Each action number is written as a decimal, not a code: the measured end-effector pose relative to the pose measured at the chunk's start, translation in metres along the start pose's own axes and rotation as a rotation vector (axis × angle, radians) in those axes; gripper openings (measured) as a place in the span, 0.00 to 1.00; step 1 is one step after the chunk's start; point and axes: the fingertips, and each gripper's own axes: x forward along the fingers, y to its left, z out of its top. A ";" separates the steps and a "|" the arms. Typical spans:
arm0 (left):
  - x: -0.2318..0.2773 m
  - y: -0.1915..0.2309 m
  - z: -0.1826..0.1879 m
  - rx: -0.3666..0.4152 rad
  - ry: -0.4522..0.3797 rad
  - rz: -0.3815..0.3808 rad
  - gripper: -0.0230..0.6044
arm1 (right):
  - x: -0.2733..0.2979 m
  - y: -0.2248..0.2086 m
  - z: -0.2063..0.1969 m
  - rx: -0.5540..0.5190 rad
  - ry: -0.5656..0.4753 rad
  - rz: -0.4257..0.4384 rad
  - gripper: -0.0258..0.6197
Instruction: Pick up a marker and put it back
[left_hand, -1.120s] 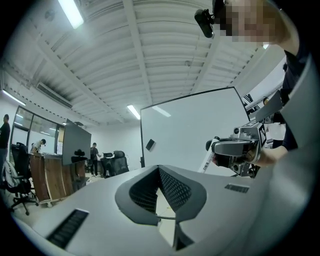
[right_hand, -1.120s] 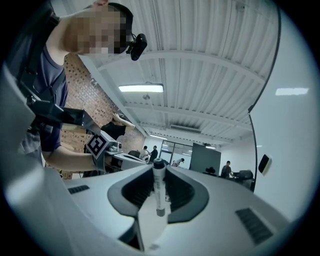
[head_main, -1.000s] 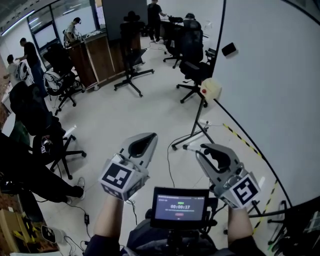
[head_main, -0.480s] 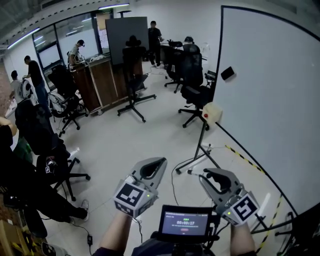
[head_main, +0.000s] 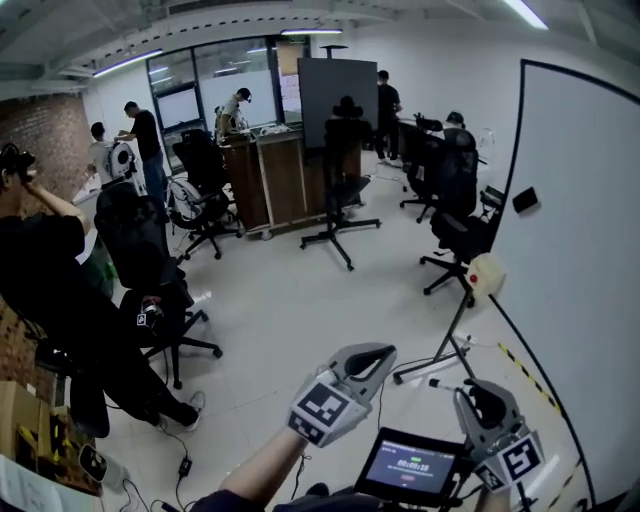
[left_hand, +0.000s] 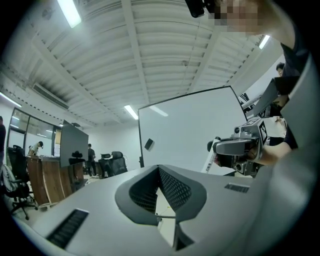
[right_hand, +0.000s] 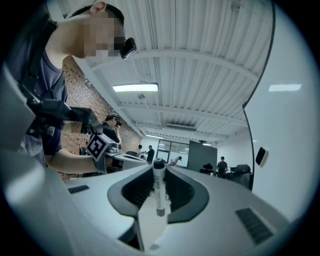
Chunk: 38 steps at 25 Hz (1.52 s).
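A white marker with a dark cap stands upright between the jaws of my right gripper, which is shut on it. In the head view the right gripper is at the bottom right, and the marker sticks out to its left. From the left gripper view the right gripper shows at the right with the marker hanging below it. My left gripper has its tips together with nothing in them. It is at bottom centre of the head view, left gripper.
A large whiteboard on a stand fills the right side, with a dark eraser stuck on it and its legs on the floor. A small screen sits below my hands. Office chairs, desks and several people fill the room.
The head view has swung upward and left, so both grippers now sit lower and further right in it. The marker stays in the right gripper.
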 end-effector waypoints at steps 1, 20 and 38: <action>-0.002 0.001 -0.001 -0.004 0.003 0.012 0.04 | -0.001 0.000 -0.002 0.010 0.000 0.003 0.18; -0.091 0.050 -0.014 -0.030 0.025 0.312 0.04 | 0.056 0.045 -0.022 0.068 -0.015 0.281 0.18; -0.027 0.040 -0.008 -0.007 0.030 0.168 0.04 | 0.047 0.005 -0.033 0.036 0.015 0.197 0.18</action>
